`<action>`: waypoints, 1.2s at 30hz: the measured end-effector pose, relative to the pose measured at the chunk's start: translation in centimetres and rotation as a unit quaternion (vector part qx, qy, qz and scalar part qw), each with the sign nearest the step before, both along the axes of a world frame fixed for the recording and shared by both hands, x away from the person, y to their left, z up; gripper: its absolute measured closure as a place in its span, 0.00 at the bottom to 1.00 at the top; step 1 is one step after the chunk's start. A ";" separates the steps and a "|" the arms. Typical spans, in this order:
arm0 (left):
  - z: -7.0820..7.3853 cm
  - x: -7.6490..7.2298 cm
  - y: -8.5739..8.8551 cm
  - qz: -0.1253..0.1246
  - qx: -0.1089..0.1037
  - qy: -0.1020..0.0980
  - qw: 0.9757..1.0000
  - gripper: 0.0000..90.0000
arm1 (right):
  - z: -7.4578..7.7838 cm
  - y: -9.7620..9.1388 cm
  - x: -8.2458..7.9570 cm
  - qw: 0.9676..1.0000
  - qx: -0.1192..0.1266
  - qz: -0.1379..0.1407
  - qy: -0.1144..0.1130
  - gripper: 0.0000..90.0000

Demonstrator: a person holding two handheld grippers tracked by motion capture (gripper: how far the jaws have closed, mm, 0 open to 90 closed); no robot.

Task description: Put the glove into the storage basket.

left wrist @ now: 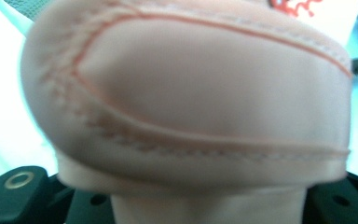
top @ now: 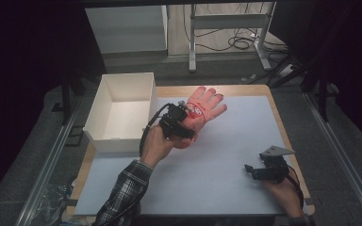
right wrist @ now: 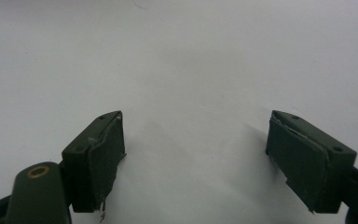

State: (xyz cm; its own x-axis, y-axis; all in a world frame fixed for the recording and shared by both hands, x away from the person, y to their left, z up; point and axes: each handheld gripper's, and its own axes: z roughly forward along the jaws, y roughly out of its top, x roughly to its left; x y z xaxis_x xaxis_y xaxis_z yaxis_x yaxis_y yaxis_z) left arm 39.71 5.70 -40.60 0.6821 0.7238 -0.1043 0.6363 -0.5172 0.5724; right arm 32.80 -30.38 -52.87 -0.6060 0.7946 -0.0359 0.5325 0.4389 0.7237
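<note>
The worktop (top: 245, 141), covered by a pale sheet, carries a white open box (top: 118, 110) at its far-left corner. Just right of the box, a pink glove (top: 202, 107) with red markings is held above the sheet, fingers pointing to the far side. The left tongs (top: 185, 123) are clamped on the glove's cuff end; the left gripper view shows the cuff (left wrist: 186, 107) pressed close between the jaws. The right tongs (top: 250, 170) rest near-right, well apart from the glove, jaws standing wide over bare sheet (right wrist: 191, 70).
</note>
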 end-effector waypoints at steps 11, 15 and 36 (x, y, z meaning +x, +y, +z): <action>3.1 1.6 2.3 0.035 -0.002 -0.014 0.999 0.61 | 0.0 0.0 0.0 1.000 0.000 0.000 -0.001 0.22; 4.5 2.0 3.5 0.049 -0.005 -0.022 0.999 0.61 | 0.0 0.0 0.0 1.000 0.001 0.000 0.000 0.22; 7.4 2.6 13.6 0.178 0.001 -0.030 0.984 0.61 | 0.0 0.0 0.0 1.000 0.001 0.001 0.000 0.22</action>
State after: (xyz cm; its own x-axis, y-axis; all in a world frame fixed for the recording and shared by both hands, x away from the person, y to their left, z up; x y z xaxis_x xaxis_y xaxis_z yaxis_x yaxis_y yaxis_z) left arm 42.28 19.33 -33.24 0.3902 0.9181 -0.0702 0.7420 -0.2683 0.6144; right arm 32.82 -30.38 -52.90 -0.6074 0.7937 -0.0347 0.5313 0.4384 0.7249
